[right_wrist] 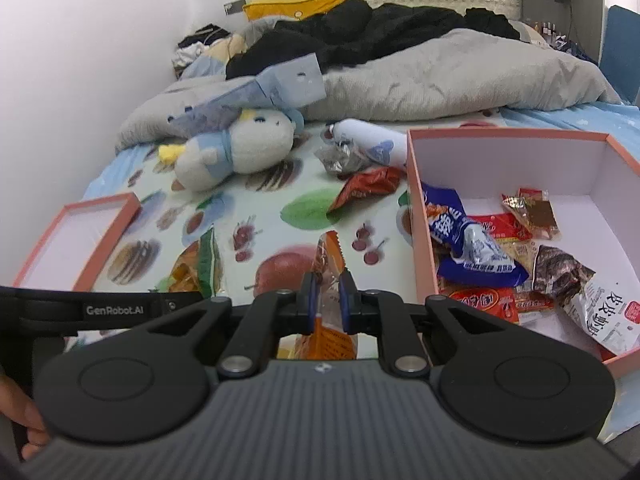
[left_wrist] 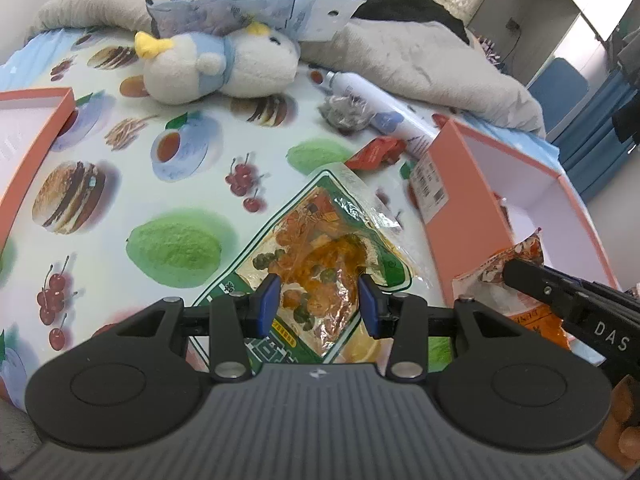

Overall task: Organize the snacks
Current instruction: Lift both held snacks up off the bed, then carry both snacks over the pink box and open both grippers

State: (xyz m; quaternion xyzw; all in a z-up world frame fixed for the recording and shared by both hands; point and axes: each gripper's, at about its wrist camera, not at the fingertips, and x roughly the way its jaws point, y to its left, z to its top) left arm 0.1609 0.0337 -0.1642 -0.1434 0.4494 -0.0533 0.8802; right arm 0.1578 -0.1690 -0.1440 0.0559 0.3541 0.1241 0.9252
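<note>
Scene: A bed (right_wrist: 280, 216) spread with a food-print sheet serves as the sorting ground, with a pink box (right_wrist: 416, 208) at the right already holding a heap of wrapped snacks.

Left gripper: The left gripper (left_wrist: 320, 304) stands about half open, its blue pads on either side of a green-bordered snack packet (left_wrist: 320, 248). The pads appear to press the packet's near end, which looks lifted off the sheet, so this reads as a hold on a wide, flat item.

Right gripper: The right gripper (right_wrist: 329, 300) is nearly closed, pinching an orange snack packet (right_wrist: 330, 256) by its thin sealed edge; the packet stands upright between the fingers.

Why held so: Each packet is taken by a flat margin, likely because the crinkly film gives little else to grip.

Box: In the right wrist view the box lies just right of the right gripper, open side up, close enough for a short carry.

Still loose: A red-brown wrapper (right_wrist: 366, 188) and a silver wrapper (right_wrist: 340, 160) lie on the sheet beside the box's far corner, near a plush toy (right_wrist: 240, 152).

Lid: A shallow pink lid (right_wrist: 76, 236) rests well apart at the left.
</note>
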